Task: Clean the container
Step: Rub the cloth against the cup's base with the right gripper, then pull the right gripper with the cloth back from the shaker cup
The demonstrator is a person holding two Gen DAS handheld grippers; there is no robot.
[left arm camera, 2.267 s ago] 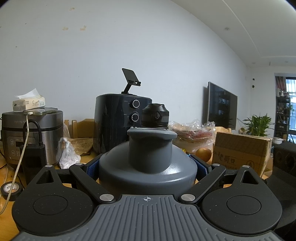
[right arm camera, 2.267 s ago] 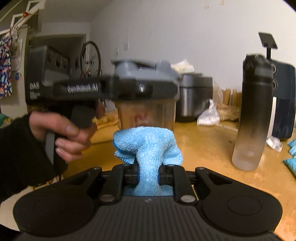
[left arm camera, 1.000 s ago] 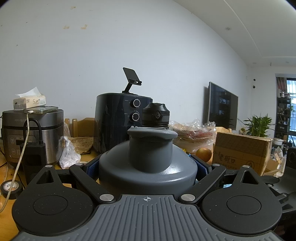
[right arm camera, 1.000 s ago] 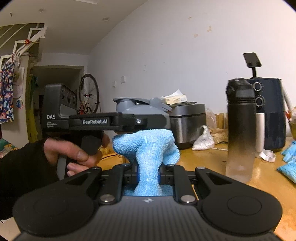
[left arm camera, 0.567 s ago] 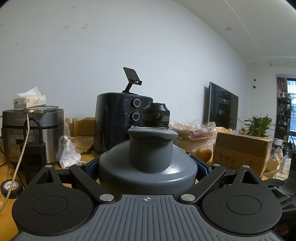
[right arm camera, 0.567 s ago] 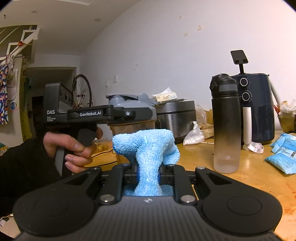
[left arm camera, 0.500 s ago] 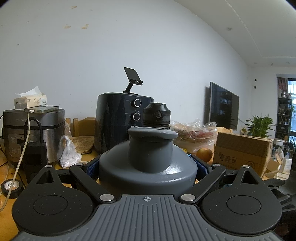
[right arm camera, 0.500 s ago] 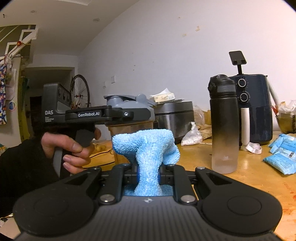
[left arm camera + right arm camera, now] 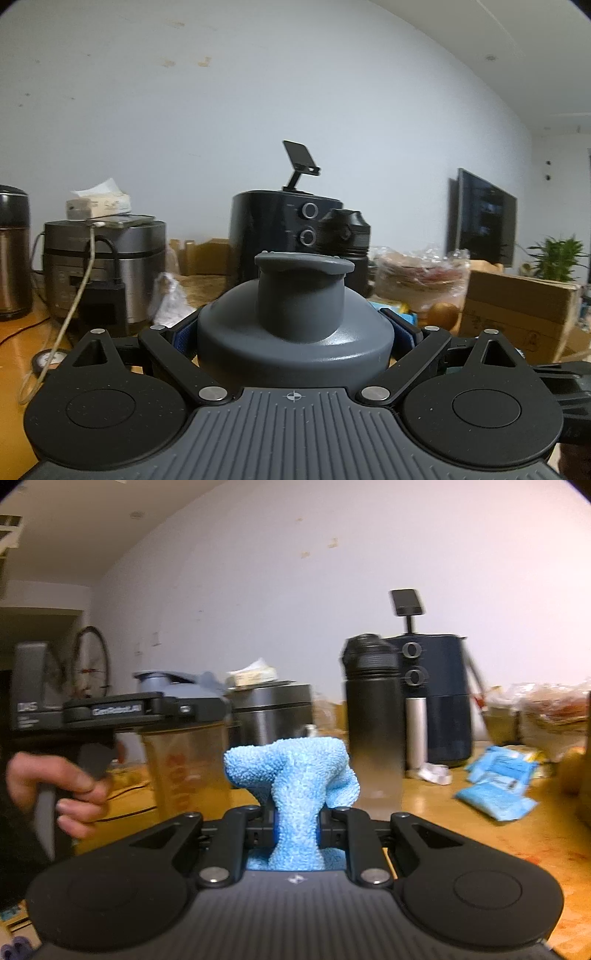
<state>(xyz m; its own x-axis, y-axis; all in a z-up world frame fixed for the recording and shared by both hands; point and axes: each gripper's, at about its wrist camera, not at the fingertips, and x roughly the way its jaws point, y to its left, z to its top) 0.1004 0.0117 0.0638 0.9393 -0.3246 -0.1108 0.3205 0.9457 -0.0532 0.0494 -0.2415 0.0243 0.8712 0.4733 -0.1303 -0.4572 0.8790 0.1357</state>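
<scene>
On the crowded wooden table [image 9: 461, 834], the left gripper [image 9: 293, 332] clamps the shaker's lid [image 9: 295, 325] — the right gripper [image 9: 295, 827] pinches the blue cloth [image 9: 295, 779]; a hard wipe may twist the shaker [image 9: 184, 760] loose.

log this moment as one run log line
left gripper: shut on shaker bottle | right gripper: shut on blue cloth | cloth off bottle

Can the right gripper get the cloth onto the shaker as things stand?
Probably yes: right gripper grips the cloth, and the shaker, held by the left gripper, sits just left with nothing between.
</scene>
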